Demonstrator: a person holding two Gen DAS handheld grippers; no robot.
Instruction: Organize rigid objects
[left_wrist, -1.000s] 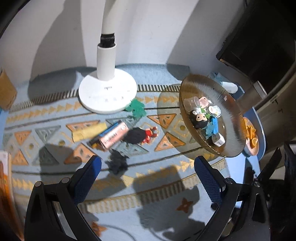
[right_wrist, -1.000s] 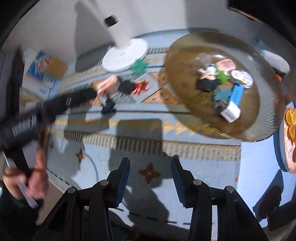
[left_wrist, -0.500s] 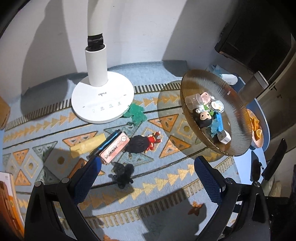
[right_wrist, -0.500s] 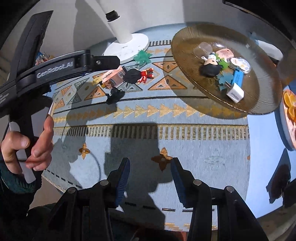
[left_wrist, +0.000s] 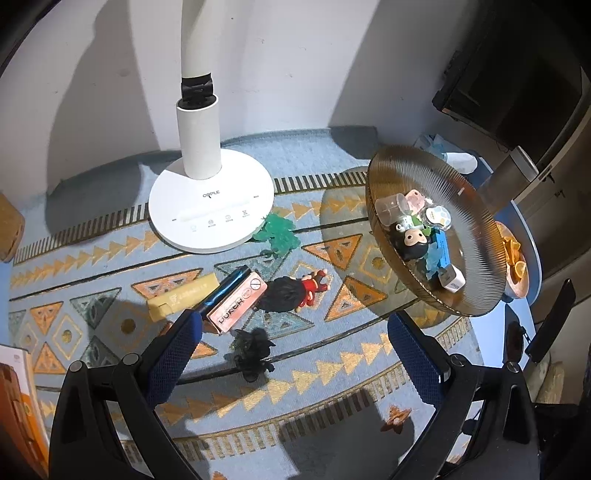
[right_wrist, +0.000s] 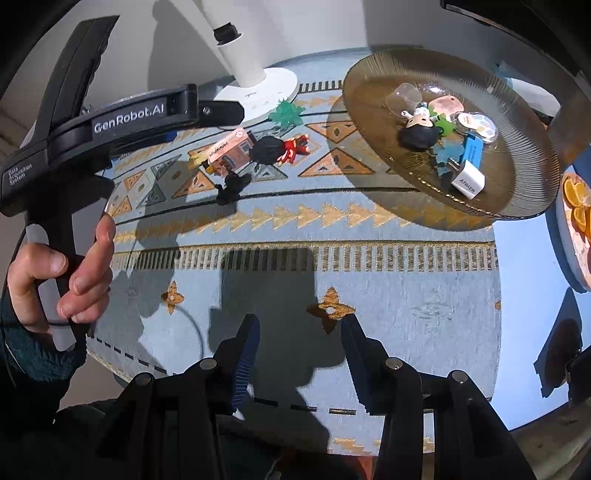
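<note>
Loose items lie on the patterned mat: a pink box (left_wrist: 238, 306), a yellow bar (left_wrist: 181, 295), a black-haired red figure (left_wrist: 295, 291), a small black toy (left_wrist: 255, 347) and a green toy (left_wrist: 279, 232). An amber glass plate (left_wrist: 476, 236) on the right holds a figurine (left_wrist: 413, 243), a clear cup, a blue box and a white charger (left_wrist: 452, 280). My left gripper (left_wrist: 294, 319) hangs open and empty just above the black toy. My right gripper (right_wrist: 300, 322) stands partly open over bare mat, far in front of the plate (right_wrist: 524, 147) and the pink box (right_wrist: 231, 151).
A white lamp base (left_wrist: 210, 210) stands behind the loose items by the wall. A dish of orange slices (right_wrist: 576, 206) sits right of the plate. A person's hand (right_wrist: 55, 277) holds the left gripper's handle at the left. A cardboard box edge (left_wrist: 14, 406) shows at the lower left.
The left view has shifted, so the loose items now lie nearer its fingers. In the right view the hand and left gripper have risen into sharp view. Both jaw widths are unchanged.
</note>
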